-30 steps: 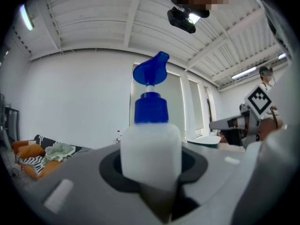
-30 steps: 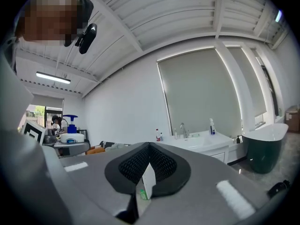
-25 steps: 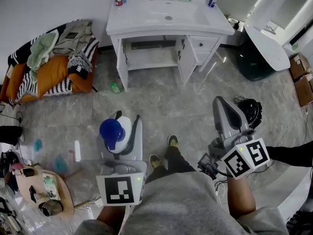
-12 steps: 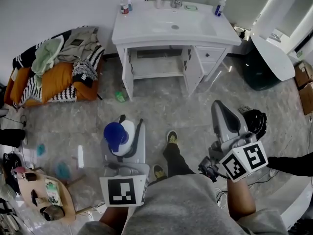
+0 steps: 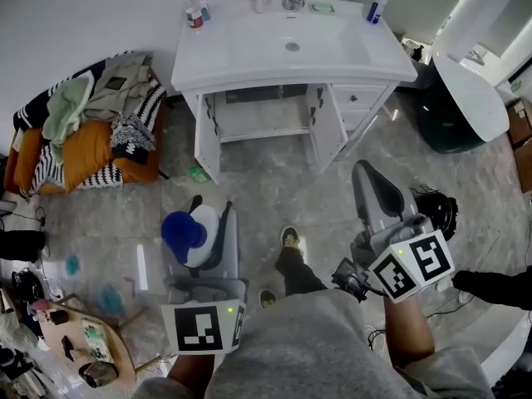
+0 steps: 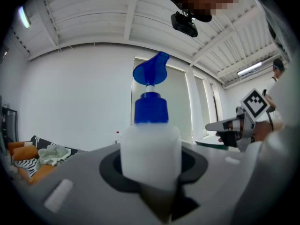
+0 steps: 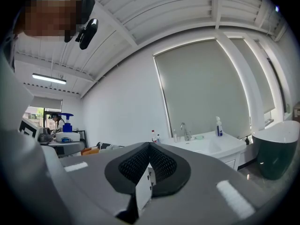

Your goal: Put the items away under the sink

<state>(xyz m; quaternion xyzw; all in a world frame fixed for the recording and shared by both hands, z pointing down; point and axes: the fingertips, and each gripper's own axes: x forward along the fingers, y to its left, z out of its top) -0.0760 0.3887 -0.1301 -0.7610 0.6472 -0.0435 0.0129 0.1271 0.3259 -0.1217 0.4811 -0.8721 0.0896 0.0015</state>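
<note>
Two grippers point toward the sink (image 5: 249, 50): the left gripper (image 5: 209, 212) is clamped on a bottle (image 5: 184, 233), and the right gripper (image 5: 364, 173) has its jaws together. Bare floor (image 5: 266, 185) runs to the open cabinet (image 5: 258, 116) under its rim.

I'm seeing the left claw (image 6: 152, 172) hiding the base of the pump bottle (image 6: 150, 142); sink bottles (image 5: 193, 8) far ahead are showing too small.

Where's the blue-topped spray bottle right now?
Head view, lower left: the spray bottle clamped in the left gripper, over the floor in front of the sink cabinet.
</note>
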